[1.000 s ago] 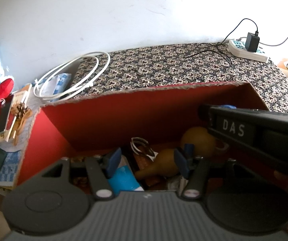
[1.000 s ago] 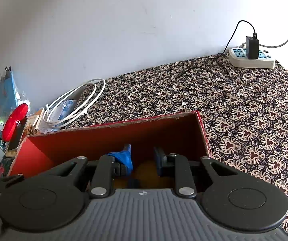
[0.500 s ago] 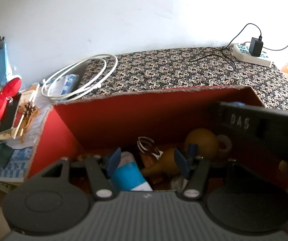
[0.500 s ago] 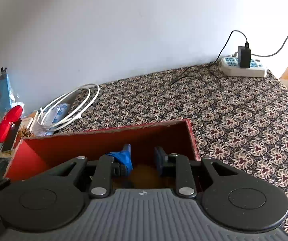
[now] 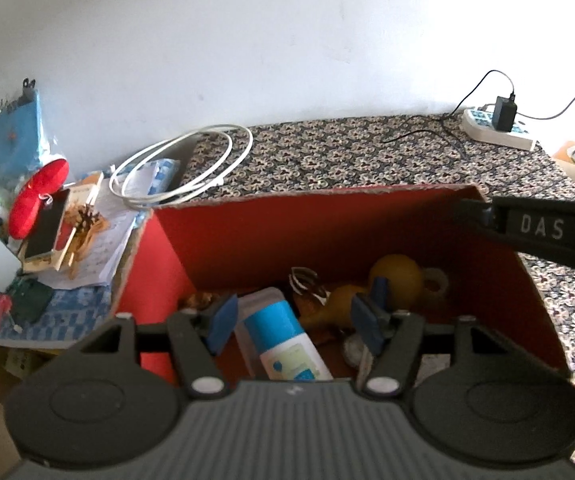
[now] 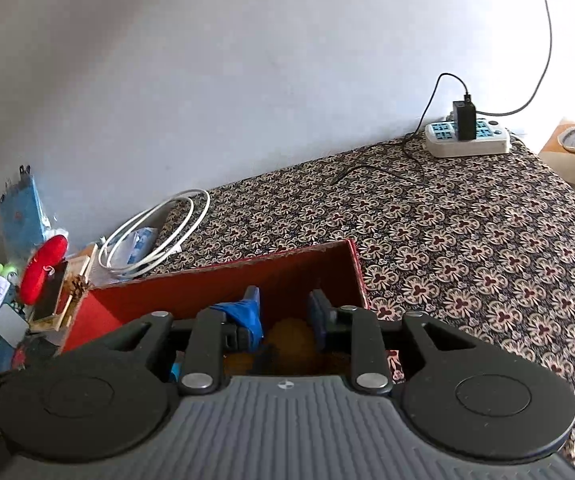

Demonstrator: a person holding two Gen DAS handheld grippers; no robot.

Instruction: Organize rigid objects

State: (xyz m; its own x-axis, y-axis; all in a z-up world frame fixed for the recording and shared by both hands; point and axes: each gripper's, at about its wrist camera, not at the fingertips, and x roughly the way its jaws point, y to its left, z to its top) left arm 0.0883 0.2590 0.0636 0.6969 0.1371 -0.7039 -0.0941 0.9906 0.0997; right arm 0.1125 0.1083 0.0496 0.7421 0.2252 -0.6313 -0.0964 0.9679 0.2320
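A red cardboard box stands open on the patterned table. Inside lie a blue-and-white tube, a yellow-brown gourd, a striped shell and a tape roll. My left gripper is open and empty above the box, over the tube. My right gripper is open and empty above the box's right end, over the gourd. Its black side also shows in the left wrist view at the right.
A coiled white cable lies behind the box. A power strip with a black charger sits at the table's far right corner. Clutter with a red plush, a phone and papers lies to the left. A white wall is behind.
Both grippers have lifted and drawn back a little from the box, so more of its contents and the table show. Both stay open and empty.
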